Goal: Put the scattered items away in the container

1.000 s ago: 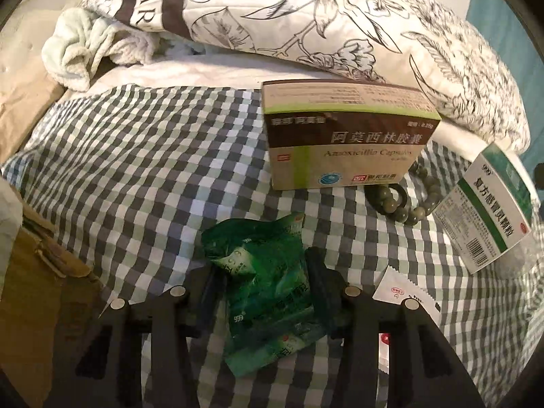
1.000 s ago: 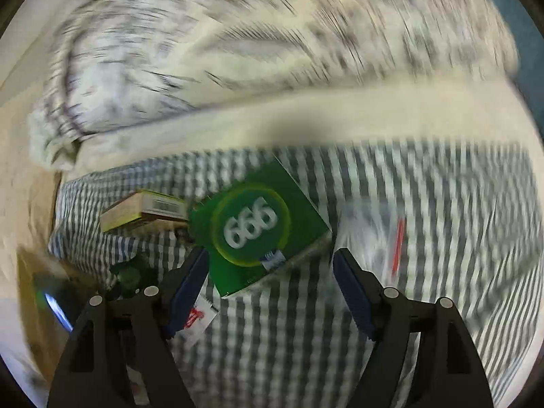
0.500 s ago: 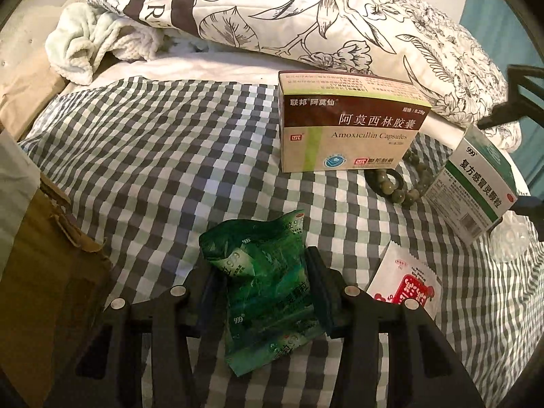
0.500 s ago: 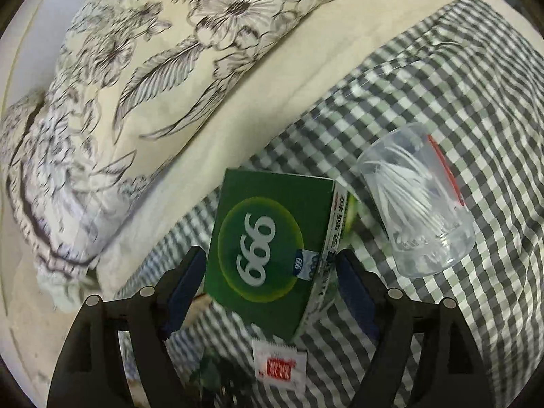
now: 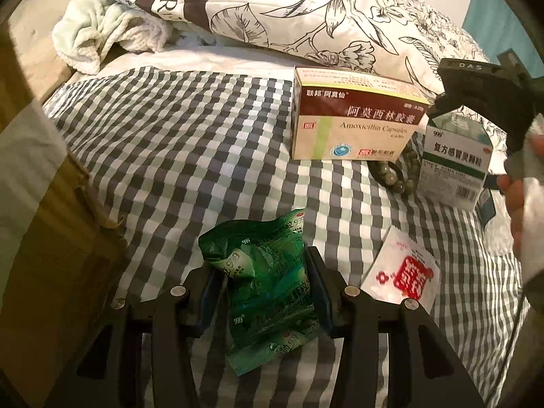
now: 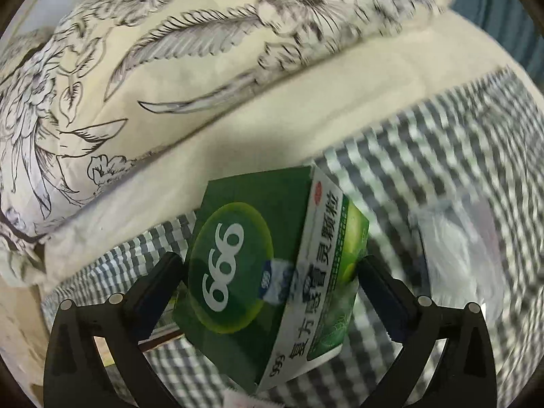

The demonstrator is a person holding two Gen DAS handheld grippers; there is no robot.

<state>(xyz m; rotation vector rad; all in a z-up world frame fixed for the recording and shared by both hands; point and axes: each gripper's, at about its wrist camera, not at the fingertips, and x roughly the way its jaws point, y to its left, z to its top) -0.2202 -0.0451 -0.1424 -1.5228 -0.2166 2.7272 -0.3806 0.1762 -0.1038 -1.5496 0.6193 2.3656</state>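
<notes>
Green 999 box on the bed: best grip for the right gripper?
Take the 999 box across its two narrow sides, coming down from above. It stands tilted on the checked cloth, green face toward the camera, already between the opening jaws of the right gripper. Neither pad seems to press on it yet; close square on those flat sides.

A grey-and-white check is shown on the cloth; the sachet is green, the box green, perhaps white-sided.

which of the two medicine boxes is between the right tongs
The green 999 box, the one with the white side panel, sits between the opening right tongs. The brown-and-cream amoxicillin box stands apart, nearer the pillow.
</notes>
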